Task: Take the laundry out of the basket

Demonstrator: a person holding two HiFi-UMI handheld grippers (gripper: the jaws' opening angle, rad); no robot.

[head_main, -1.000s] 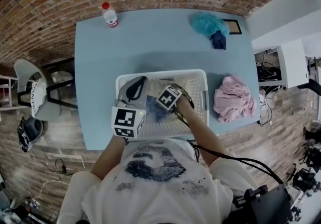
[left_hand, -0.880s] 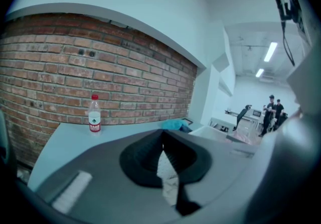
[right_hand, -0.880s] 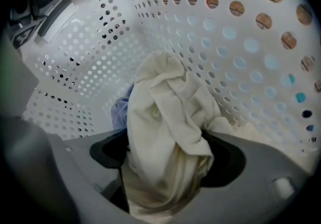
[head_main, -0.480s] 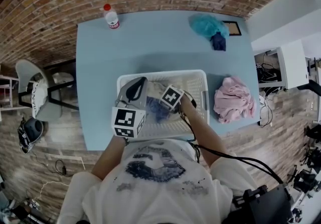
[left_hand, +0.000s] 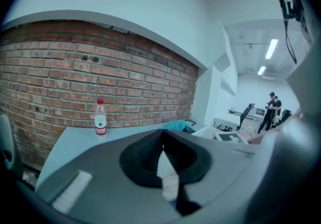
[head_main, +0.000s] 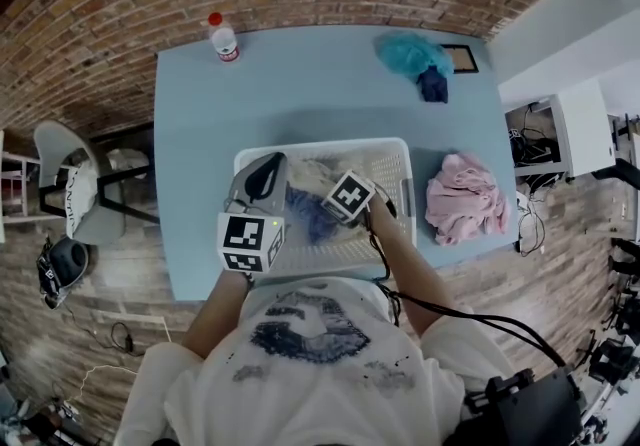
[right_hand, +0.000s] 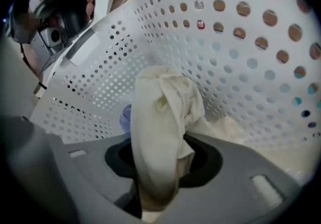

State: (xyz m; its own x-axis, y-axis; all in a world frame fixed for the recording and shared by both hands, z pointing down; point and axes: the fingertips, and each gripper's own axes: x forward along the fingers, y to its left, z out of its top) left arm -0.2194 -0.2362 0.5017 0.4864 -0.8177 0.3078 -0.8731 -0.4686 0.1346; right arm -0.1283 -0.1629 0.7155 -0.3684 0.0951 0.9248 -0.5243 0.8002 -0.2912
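Grip just taken on a cream cloth by the right gripper: jaws wide 1 second ago, since drawn in narrow, now pressing the bunched fabric from both sides. Cloth trailing from the pads inside the white basket, perforated wall close behind, a blue garment and more pale fabric lying on the bottom. Marker cube shifted slightly toward the basket's right wall compared with 1 second back; probably the start of the lift. Left gripper at the basket's left wall, clamped on the white rim, seemingly steadying it.

Already out on the table: a pink garment by the right edge, just beside the basket, plus a teal cloth and a dark blue piece near the far-right corner. Bottle at the far-left corner, well apart.

Meaning for the task: 1 more item secured, not yet clear of the rim; the blue garment at least left inside. Next, as a judgement: raise, carry over the right wall, set down beside the pink one
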